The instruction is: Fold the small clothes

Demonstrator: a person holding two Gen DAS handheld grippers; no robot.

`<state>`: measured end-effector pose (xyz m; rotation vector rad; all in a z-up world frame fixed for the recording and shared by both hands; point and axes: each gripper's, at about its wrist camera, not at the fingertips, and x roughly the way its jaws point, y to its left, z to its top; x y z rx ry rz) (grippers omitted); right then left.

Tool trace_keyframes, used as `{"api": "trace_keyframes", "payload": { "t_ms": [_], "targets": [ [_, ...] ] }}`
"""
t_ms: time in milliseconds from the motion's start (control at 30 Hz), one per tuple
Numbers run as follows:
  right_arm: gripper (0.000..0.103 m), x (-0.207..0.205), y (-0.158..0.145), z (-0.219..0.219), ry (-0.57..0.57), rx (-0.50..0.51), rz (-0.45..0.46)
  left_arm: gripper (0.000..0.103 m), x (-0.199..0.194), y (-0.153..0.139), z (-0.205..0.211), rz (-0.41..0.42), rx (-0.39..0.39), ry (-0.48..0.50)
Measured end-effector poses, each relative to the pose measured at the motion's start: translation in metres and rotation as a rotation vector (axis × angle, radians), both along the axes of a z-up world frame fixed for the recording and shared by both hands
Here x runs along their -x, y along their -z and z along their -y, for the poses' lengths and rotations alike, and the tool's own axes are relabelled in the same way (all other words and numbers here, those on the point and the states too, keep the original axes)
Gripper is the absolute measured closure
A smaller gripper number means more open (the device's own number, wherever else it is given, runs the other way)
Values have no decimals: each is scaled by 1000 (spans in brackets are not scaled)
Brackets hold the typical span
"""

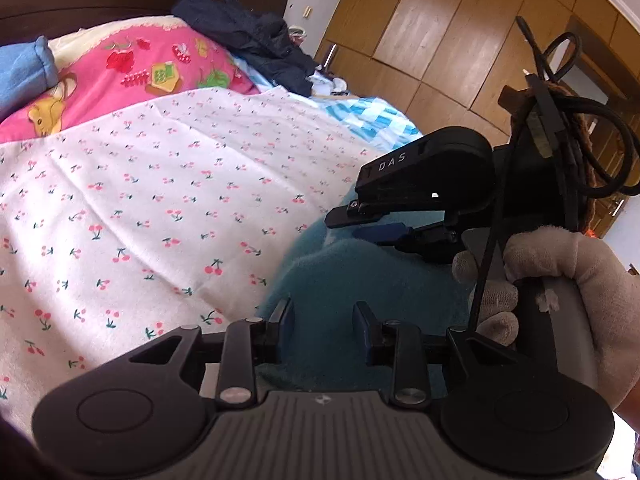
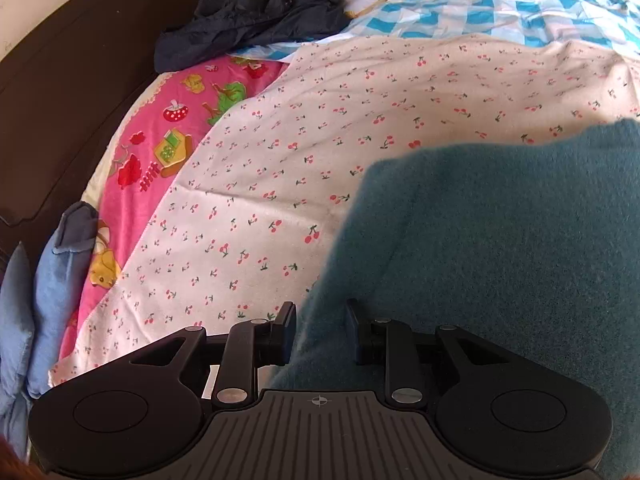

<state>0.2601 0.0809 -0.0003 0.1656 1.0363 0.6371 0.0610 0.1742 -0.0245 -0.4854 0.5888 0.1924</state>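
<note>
Right between my fingers, the teal fleece garment (image 2: 500, 260) runs off to the right over the cherry-print sheet (image 2: 320, 140), with my right claw (image 2: 320, 330) clenching on its near-left edge. My left claw (image 1: 324, 334) straddles the fleece, though whether it bites I can't tell. Open sheet lies leftward.

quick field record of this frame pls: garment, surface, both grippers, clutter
garment: teal fleece piece, lying on the sheet
surface: white cherry-print sheet over a bed
left gripper: teal fleece between its fingers, contact unclear
right gripper: fleece edge between its fingers, grip unclear
hand: gloved hand holds the right gripper's handle
clutter: dark navy garment, pink cartoon blanket
</note>
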Motion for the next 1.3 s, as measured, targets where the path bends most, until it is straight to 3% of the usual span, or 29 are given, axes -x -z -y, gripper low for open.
{"api": "trace_keyframes", "payload": {
  "t_ms": [100, 167, 300, 367, 467, 633, 833, 933, 1067, 1133, 1300],
  "targets": [
    [80, -2, 6, -11, -11, 19, 8, 65, -2, 6, -2, -20, 15, 2],
    [80, -1, 3, -13, -16, 29, 14, 65, 2, 7, -8, 2, 66, 2],
    [75, 4, -23, 13, -3, -39, 20, 68, 11, 9, -23, 48, 167, -27],
    [74, 13, -39, 32, 0, -60, 57, 68, 12, 8, -23, 52, 164, -38],
    [74, 28, -55, 60, 4, -49, 115, 68, 12, 0, -12, 59, 91, -34],
    [74, 51, -63, 108, 40, 2, 193, 68, 11, -30, 12, 124, -95, 11],
    [74, 59, -51, 132, 68, 25, 191, 68, -38, -44, 28, 132, -197, 110],
    [75, 61, -45, 140, 77, -1, 182, 68, -61, -37, 34, 95, -229, 159],
    [76, 58, -39, 141, 85, -11, 175, 61, -93, -7, 35, -54, -347, 143],
    [76, 52, -35, 136, 92, -14, 158, 58, -98, 2, 29, -59, -331, 141],
    [76, 37, -29, 117, 101, 16, 155, 54, -104, -4, 28, -95, -382, 154]
  ]
}}
